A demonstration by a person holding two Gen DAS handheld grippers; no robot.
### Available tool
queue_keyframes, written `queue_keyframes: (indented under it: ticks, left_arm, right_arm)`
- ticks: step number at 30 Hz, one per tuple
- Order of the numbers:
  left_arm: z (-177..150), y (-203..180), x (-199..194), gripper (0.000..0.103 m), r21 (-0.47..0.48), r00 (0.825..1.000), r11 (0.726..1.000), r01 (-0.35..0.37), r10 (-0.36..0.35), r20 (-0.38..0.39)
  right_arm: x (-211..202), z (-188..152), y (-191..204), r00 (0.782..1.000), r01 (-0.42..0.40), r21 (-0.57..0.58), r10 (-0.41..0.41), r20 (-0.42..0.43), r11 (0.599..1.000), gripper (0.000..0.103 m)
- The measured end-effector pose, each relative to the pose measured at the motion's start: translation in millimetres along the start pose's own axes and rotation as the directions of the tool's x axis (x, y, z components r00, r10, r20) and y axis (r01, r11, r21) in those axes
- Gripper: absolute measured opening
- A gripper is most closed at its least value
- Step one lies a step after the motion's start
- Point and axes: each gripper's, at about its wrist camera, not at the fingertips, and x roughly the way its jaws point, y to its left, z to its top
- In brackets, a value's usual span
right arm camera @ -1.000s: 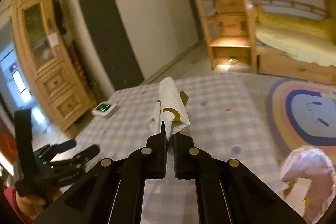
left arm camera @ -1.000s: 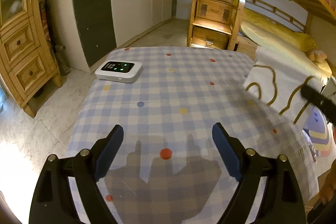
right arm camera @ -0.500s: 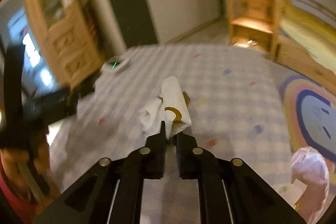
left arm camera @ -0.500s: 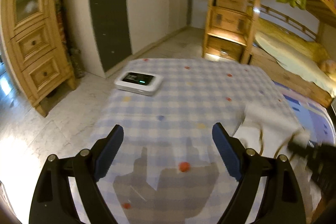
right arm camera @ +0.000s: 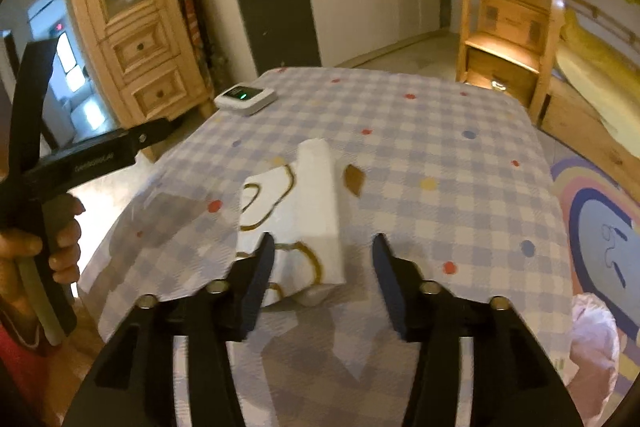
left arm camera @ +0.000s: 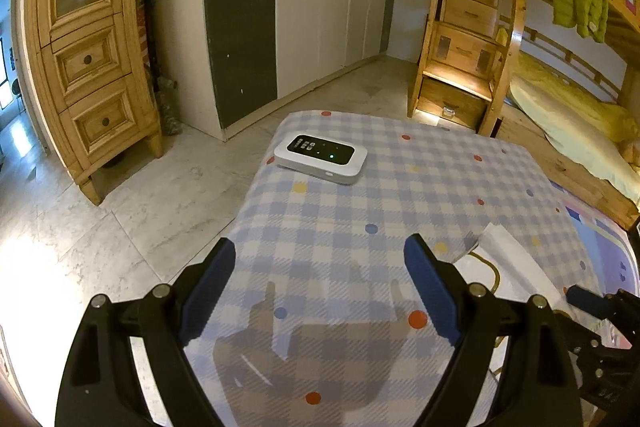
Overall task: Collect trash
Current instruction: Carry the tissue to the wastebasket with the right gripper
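**A:** Where is your trash right now?

**B:** The crumpled white paper wrapper with brown looping print lies on the blue-and-white checked worktop, just ahead of your right gripper. A small torn brown scrap sits just beside it. The wrapper's near end lies between the fingers, but the pads do not press on it; those jaws are opening, so nothing is gripped.

**A:** And your left?

**B:** Your left gripper hovers over bare cloth with its fingers spread wide and nothing between them. From there you see the wrapper off to its right.

**A:** How will it handle?

**B:** I judge it very light, soft and floppy: thin paper that folds under its own weight and may flutter or slide on the cloth. It is not fragile, though a hard tug could tear it.

**A:** Where should you take hold?

**B:** Pinch the thick rolled ridge running down the middle, where several layers bunch together, not a single loose edge. Keep clear of the flat white device with the dark screen at the far corner.
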Motion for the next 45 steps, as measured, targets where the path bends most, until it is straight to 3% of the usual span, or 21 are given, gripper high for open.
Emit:
queue_keyframes:
  ticks: [1, 2, 6, 10, 15, 19, 24, 28, 34, 39, 45]
  left_arm:
    - [-1, 0, 0, 0.084, 0.002, 1.000, 1.000, -0.002, 0.002, 0.000]
    - [-1, 0, 0, 0.084, 0.004, 1.000, 1.000, -0.003, 0.003, -0.001]
    - [-1, 0, 1, 0.084, 0.003, 1.000, 1.000, -0.003, 0.003, -0.001]
    - [-1, 0, 1, 0.084, 0.003, 1.000, 1.000, -0.001, 0.001, -0.002]
    - [-5, -17, 0, 0.084, 0.017, 0.998, 0.998, 0.061, -0.061, -0.021]
    - [-14, -65, -9, 0.084, 0.107, 0.988, 0.983, 0.151, -0.149, -0.026]
    - [-23, -127, -21, 0.084, 0.205, 0.966, 0.944, 0.259, -0.255, -0.048]
    - [-27, -168, -28, 0.084, 0.242, 0.942, 0.910, 0.336, -0.328, -0.073]
    - [-37, -219, -34, 0.087, 0.285, 0.915, 0.870, 0.403, -0.390, -0.103]
    - [-53, -263, -38, 0.096, 0.334, 0.894, 0.829, 0.448, -0.427, -0.138]
    - [-73, -305, -38, 0.096, 0.393, 0.875, 0.782, 0.484, -0.444, -0.194]
  right_arm:
    - [2, 0, 3, 1.000, 0.001, -0.020, -0.002, -0.012, 1.000, 0.011]
    - [2, -2, 9, 1.000, 0.010, -0.051, -0.010, -0.011, 0.999, 0.007]
    - [-21, -5, 33, 0.989, 0.087, -0.191, -0.062, 0.132, 0.978, 0.002]
    - [-38, -4, 33, 0.969, 0.152, -0.193, -0.108, 0.222, 0.969, 0.002]
    - [-48, 3, -2, 0.953, 0.197, -0.023, -0.186, 0.238, 0.980, 0.002]
    - [-61, 5, -44, 0.950, 0.168, 0.187, -0.209, 0.230, 0.968, 0.003]
    - [-80, -7, -83, 0.938, 0.187, 0.382, -0.280, 0.205, 0.905, 0.003]
    - [-104, -22, -109, 0.929, 0.196, 0.470, -0.317, 0.193, 0.861, 0.003]
    - [-140, -57, -139, 0.899, 0.259, 0.530, -0.402, 0.173, 0.807, 0.003]
    - [-160, -100, -167, 0.860, 0.357, 0.583, -0.501, 0.100, 0.730, 0.003]
    - [-171, -146, -208, 0.848, 0.386, 0.663, -0.530, 0.019, 0.642, 0.007]
